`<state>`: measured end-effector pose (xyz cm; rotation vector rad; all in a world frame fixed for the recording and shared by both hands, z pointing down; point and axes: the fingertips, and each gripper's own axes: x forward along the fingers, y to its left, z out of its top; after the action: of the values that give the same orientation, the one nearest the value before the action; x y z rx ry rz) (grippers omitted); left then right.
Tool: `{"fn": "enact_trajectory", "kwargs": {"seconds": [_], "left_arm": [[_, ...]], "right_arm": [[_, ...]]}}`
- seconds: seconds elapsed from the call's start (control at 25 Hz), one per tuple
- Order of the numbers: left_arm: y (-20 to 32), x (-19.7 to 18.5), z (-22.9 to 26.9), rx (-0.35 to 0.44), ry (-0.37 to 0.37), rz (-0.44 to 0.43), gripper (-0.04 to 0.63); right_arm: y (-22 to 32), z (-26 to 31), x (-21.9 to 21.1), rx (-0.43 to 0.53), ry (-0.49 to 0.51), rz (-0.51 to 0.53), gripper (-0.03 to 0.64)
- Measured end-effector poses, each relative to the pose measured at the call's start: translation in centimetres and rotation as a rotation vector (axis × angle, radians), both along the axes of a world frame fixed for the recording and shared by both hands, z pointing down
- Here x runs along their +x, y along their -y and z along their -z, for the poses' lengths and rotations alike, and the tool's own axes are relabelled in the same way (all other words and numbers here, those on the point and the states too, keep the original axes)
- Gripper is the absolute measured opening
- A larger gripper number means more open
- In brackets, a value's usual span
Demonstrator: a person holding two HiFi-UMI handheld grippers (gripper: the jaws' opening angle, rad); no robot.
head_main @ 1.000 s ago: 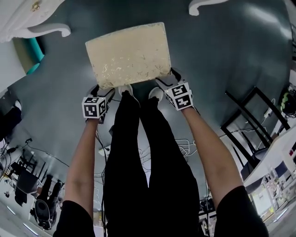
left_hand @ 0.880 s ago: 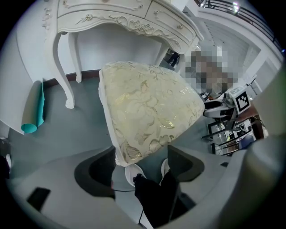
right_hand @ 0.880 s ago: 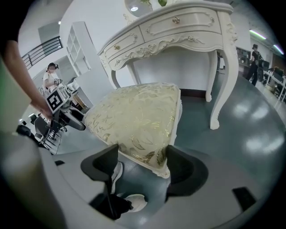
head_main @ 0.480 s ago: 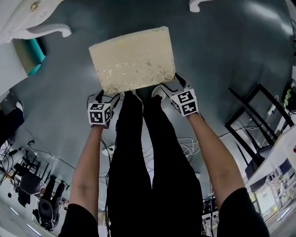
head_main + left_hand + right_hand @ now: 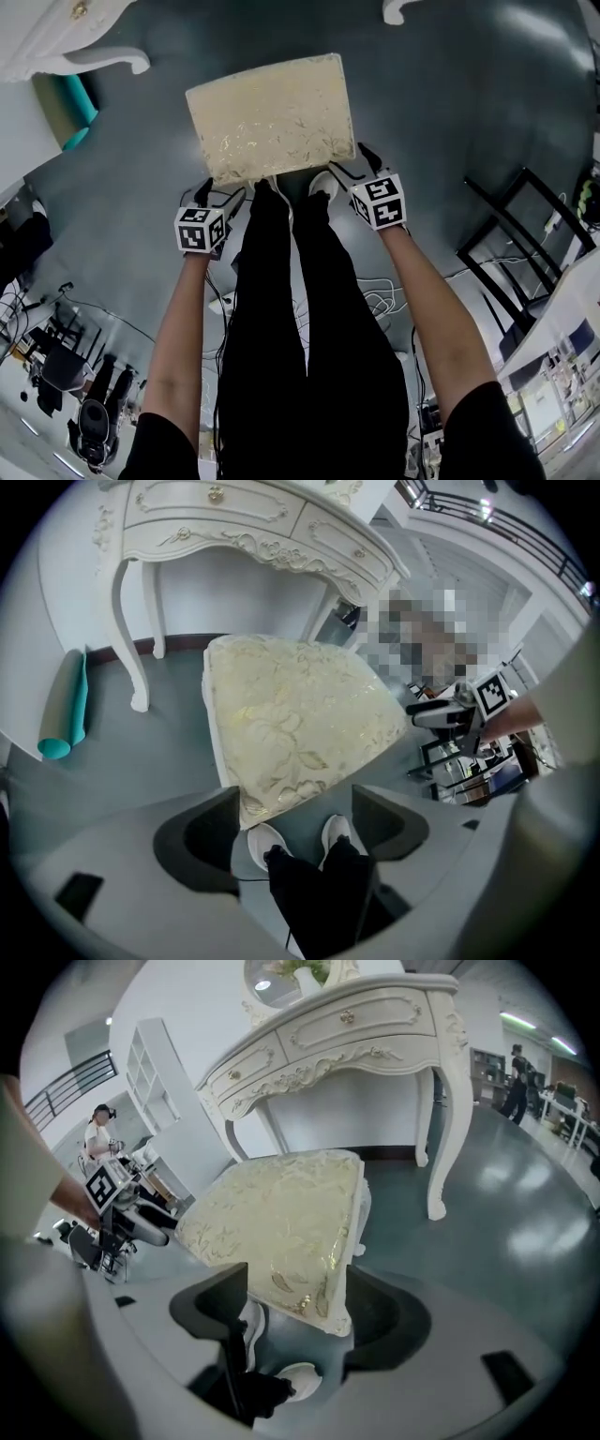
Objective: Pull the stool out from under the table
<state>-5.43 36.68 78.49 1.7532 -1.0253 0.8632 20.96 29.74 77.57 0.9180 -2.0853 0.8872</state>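
Bright, even indoor light fills all three views. In the head view a pale patch of glare lies on the glossy grey floor (image 5: 525, 33) at upper right, and the gold pattern on the stool (image 5: 272, 112) catches a soft sheen. Shadows are faint and diffuse. In the right gripper view, ceiling lights (image 5: 525, 1022) leave streaked reflections on the floor. Both gripper views bulge like a fisheye, with black corners. The near jaws look soft, possibly out of focus.
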Motion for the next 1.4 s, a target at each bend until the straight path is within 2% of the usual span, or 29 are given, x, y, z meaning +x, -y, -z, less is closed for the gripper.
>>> {"fn": "enact_trajectory", "kwargs": {"seconds": [0.12, 0.24, 0.36, 0.44, 0.8, 0.96, 1.08, 1.28, 1.32, 1.4], "left_arm": [[0.8, 1.4, 3.2, 0.065, -0.034, -0.010, 0.376], [2.0, 3.1, 7.5, 0.150, -0.071, 0.018, 0.376], [2.8, 3.8, 13.6, 0.208, -0.114, 0.081, 0.376], [3.9, 3.7, 18.2, 0.265, -0.125, 0.080, 0.376], [7.1, 5.9, 37.2, 0.470, -0.248, 0.179, 0.376], [6.9, 7.2, 45.1, 0.558, -0.264, 0.143, 0.376], [7.0, 6.9, 50.1, 0.616, -0.267, 0.129, 0.374], [8.0, 5.5, 58.0, 0.779, -0.277, 0.117, 0.373], [8.2, 5.1, 59.4, 0.811, -0.276, 0.120, 0.369], [8.6, 4.0, 61.9, 0.875, -0.275, 0.133, 0.298]], "right_arm": [[1.5, 3.0, -0.3, 0.032, 0.047, -0.067, 0.344], [2.1, 6.8, -0.5, 0.085, 0.080, -0.082, 0.343], [1.6, 11.1, -0.6, 0.086, 0.122, -0.120, 0.344], [1.8, 14.8, -0.6, 0.102, 0.146, -0.151, 0.344], [3.1, 37.0, -3.3, 0.333, 0.217, -0.167, 0.343], [3.4, 46.4, -5.8, 0.414, 0.294, -0.184, 0.344], [4.0, 52.1, -7.9, 0.493, 0.328, -0.179, 0.342], [5.1, 60.3, -10.6, 0.644, 0.356, -0.122, 0.340], [5.1, 61.7, -11.0, 0.666, 0.365, -0.117, 0.332], [5.2, 64.2, -11.7, 0.711, 0.388, -0.110, 0.274]]}}
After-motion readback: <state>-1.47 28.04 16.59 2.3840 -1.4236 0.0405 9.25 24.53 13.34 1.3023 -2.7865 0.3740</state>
